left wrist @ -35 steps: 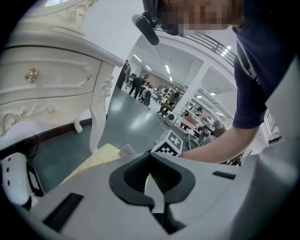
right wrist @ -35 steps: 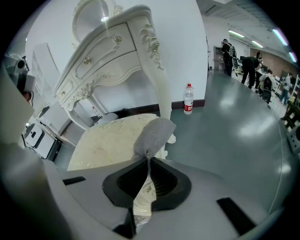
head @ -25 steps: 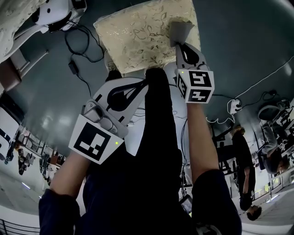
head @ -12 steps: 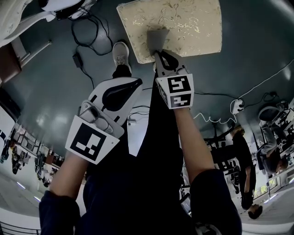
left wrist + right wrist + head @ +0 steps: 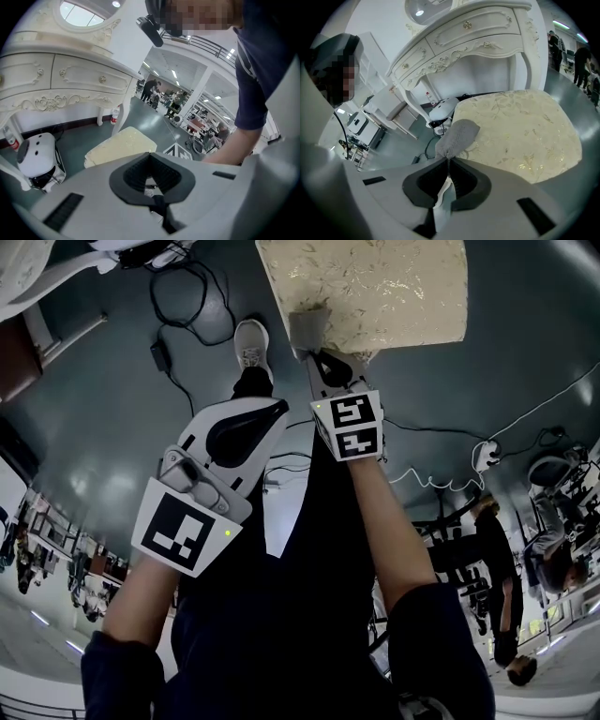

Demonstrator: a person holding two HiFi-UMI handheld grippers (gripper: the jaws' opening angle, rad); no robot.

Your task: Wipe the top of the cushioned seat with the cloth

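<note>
The cushioned seat (image 5: 384,287) has a cream floral top and fills the upper middle of the head view. A grey cloth (image 5: 308,331) lies on its near left edge, partly over the side. My right gripper (image 5: 322,356) is shut on the cloth's near end. In the right gripper view the cloth (image 5: 457,136) sticks out past the closed gripper (image 5: 449,160) onto the left edge of the seat (image 5: 525,131). My left gripper (image 5: 277,409) hangs below and left of the seat, over the floor. It is shut with nothing in it (image 5: 150,154), and the seat (image 5: 123,146) lies beyond it.
A white carved dressing table (image 5: 473,42) stands behind the seat. A white machine (image 5: 37,157) and black cables (image 5: 187,296) with a power brick (image 5: 160,357) lie on the grey floor to the left. The person's shoe (image 5: 251,343) is beside the seat. People stand far right (image 5: 497,549).
My right gripper has dragged the cloth across the seat, from its right side to the near left edge. The left gripper has stayed about where it was, still shut.
</note>
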